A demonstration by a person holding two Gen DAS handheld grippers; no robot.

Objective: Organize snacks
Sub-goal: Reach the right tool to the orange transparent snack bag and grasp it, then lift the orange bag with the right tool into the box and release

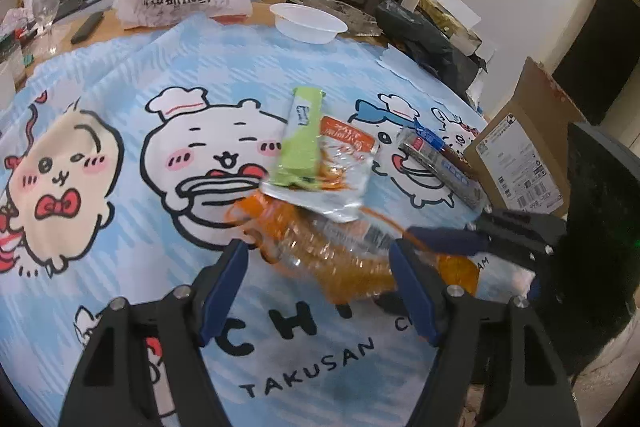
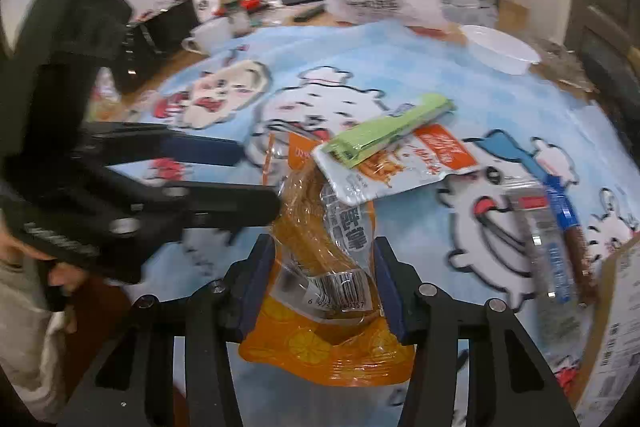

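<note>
Your right gripper (image 2: 322,287) is clamped on the orange pouch (image 2: 320,327), whose barcode only the right view shows. Your left gripper (image 1: 320,287) stands apart around the pouch's other end, pads clear. The green bar (image 1: 300,139) lies on the white packet (image 1: 344,167) just beyond, on the cloth (image 1: 120,227).

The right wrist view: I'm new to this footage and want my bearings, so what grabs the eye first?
The orange snack bag fills the foreground, squeezed between the pads of the right gripper. Behind it, a green packet lies across a white-and-orange pouch on the blue cartoon tablecloth. The left gripper reaches in from the left, open.
</note>
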